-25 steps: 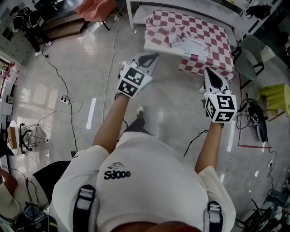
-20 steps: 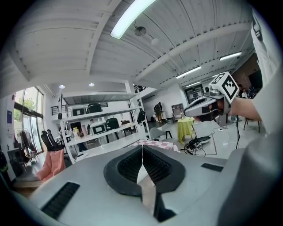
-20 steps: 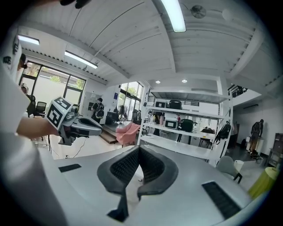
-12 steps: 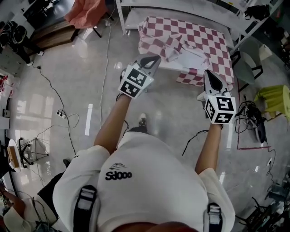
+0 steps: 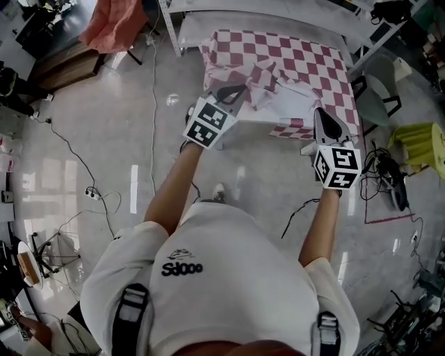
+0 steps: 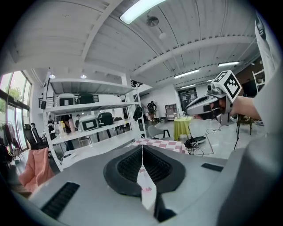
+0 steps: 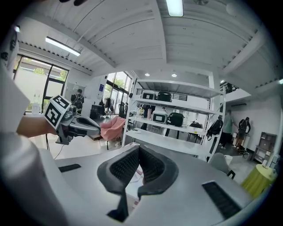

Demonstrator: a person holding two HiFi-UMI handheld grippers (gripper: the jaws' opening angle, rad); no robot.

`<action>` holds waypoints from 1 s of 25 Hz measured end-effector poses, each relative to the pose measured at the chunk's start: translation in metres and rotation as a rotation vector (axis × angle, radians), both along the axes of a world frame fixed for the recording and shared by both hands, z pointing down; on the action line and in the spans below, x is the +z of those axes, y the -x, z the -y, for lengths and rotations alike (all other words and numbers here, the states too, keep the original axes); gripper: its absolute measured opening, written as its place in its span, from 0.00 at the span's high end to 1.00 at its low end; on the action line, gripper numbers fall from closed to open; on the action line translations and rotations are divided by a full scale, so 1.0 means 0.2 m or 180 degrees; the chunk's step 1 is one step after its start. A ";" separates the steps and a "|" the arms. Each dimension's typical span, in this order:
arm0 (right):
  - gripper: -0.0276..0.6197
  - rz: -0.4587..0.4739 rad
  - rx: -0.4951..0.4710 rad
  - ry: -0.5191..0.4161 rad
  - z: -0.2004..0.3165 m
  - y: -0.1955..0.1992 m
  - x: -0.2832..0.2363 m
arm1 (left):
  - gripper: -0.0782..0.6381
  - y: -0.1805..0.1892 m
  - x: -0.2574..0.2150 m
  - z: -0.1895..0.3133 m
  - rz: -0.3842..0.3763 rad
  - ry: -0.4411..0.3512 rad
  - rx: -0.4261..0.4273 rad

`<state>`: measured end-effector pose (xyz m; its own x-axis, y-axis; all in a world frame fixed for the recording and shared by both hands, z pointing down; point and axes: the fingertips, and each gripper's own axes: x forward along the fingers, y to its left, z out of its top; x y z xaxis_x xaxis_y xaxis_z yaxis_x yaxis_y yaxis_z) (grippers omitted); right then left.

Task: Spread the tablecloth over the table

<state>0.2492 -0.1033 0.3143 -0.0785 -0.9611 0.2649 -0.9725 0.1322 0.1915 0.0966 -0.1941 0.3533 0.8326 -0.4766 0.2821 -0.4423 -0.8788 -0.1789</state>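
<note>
A red-and-white checked tablecloth (image 5: 299, 66) lies partly bunched on a small table (image 5: 304, 104) ahead of me; folds pile up at its near left side. My left gripper (image 5: 238, 90) is shut and empty, its tip over the table's near left corner. The right gripper (image 5: 320, 112) is also shut and empty, at the near right edge above the hanging cloth. In the left gripper view the shut jaws (image 6: 142, 149) point at the checked cloth (image 6: 161, 144), with the right gripper (image 6: 207, 103) alongside. The right gripper view shows shut jaws (image 7: 138, 148) and the left gripper (image 7: 86, 126).
A white shelf rack (image 5: 278, 10) stands right behind the table. An orange cloth (image 5: 115, 24) drapes over a seat at the far left. A grey chair (image 5: 379, 97) and a yellow-green stool (image 5: 421, 142) sit to the right. Cables (image 5: 90, 188) trail across the glossy floor.
The person has walked toward the table, so both grippers now reach its near edge. Both stayed shut and empty.
</note>
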 end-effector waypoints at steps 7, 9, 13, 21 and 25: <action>0.92 0.0035 0.0158 0.0089 0.22 -0.03 0.06 | 0.85 -0.06 0.10 0.24 0.0026 0.0140 0.0154; 0.92 0.0073 0.0101 0.0138 0.27 -0.02 0.10 | 0.85 -0.07 0.13 0.30 0.0028 0.0188 0.0154; 0.92 0.0103 0.0086 0.0254 0.37 -0.05 0.19 | 0.84 -0.13 0.23 0.37 0.0074 0.0333 0.0197; 0.82 0.0202 -0.0166 0.0562 0.60 -0.21 0.43 | 0.62 -0.29 0.52 0.49 0.0373 0.0683 0.0117; 0.71 0.0119 -0.0344 0.0800 0.74 -0.35 0.57 | 0.57 -0.39 0.68 0.57 0.0542 0.0901 -0.0101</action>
